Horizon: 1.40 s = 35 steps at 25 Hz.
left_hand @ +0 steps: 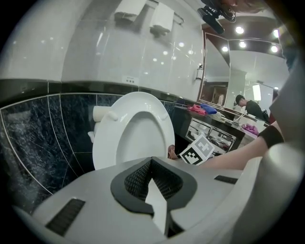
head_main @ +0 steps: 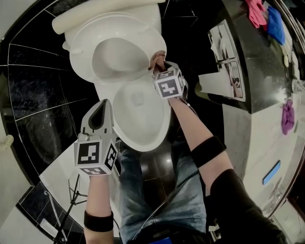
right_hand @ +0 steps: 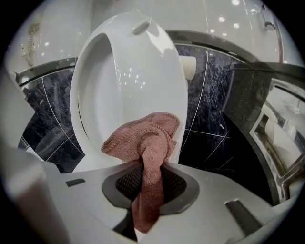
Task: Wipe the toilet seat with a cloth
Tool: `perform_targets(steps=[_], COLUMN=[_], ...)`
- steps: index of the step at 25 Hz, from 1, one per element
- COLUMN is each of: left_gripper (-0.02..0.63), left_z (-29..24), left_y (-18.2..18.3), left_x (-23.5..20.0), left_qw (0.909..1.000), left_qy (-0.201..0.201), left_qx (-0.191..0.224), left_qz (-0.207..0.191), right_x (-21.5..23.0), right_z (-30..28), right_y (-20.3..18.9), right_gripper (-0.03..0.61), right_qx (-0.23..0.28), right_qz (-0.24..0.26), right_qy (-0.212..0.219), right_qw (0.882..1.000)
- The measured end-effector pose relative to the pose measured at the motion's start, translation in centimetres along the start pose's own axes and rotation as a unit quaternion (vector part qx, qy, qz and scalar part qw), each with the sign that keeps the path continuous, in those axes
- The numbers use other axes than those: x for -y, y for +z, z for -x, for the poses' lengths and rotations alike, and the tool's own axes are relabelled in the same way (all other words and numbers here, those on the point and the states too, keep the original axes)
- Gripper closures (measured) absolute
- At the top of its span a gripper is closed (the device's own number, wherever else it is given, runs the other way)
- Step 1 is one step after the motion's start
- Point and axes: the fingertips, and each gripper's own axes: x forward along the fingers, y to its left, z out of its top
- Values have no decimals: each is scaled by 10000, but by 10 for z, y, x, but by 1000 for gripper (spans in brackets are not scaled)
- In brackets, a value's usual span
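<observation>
A white toilet stands with its seat [head_main: 116, 47] lifted upright above the open bowl [head_main: 140, 116]. My right gripper [head_main: 159, 66] is at the seat's lower right rim, shut on a pink knitted cloth [head_main: 156, 59]. In the right gripper view the cloth [right_hand: 147, 138] bunches out of the jaws of my right gripper [right_hand: 150, 181] against the raised seat [right_hand: 128, 81]. My left gripper [head_main: 104, 106] hangs left of the bowl, shut and empty. From the left gripper view, my left gripper [left_hand: 152, 183] points at the upright seat [left_hand: 133, 128].
A dark counter [head_main: 248, 71] runs along the right with pink [head_main: 256, 12], blue [head_main: 275, 24] and purple [head_main: 287, 116] cloths on it. Black tiled walls surround the toilet. A toilet roll [right_hand: 189, 66] sits behind it. The person's jeans-clad legs [head_main: 147, 190] stand before the bowl.
</observation>
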Motion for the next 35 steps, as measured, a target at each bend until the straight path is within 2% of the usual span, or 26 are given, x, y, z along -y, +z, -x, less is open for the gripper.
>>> perform_targets(steps=[4, 8, 14, 26, 35], left_gripper=[614, 614, 614, 614, 614], left_z=[-5, -6, 0, 32, 52], left_y=[-11, -24, -39, -86, -87], left_x=[-8, -19, -40, -95, -108], left_qw=[10000, 9998, 9995, 9972, 9965], left_qy=[28, 93, 216, 569, 674], left_qx=[-19, 3, 115, 104, 159], left_qz=[54, 150, 218, 478, 462], right_x=[-8, -28, -61, -149, -155], right_z=[-17, -38, -66, -110, -98], right_y=[-20, -51, -77, -84, -89], right_gripper=[477, 477, 477, 477, 477], right_qx=[-107, -463, -611, -589, -695], right_qz=[36, -1, -92, 71, -51], right_qy=[-5, 170, 360, 746, 656], right_qw=[9999, 9988, 9974, 9954, 9954])
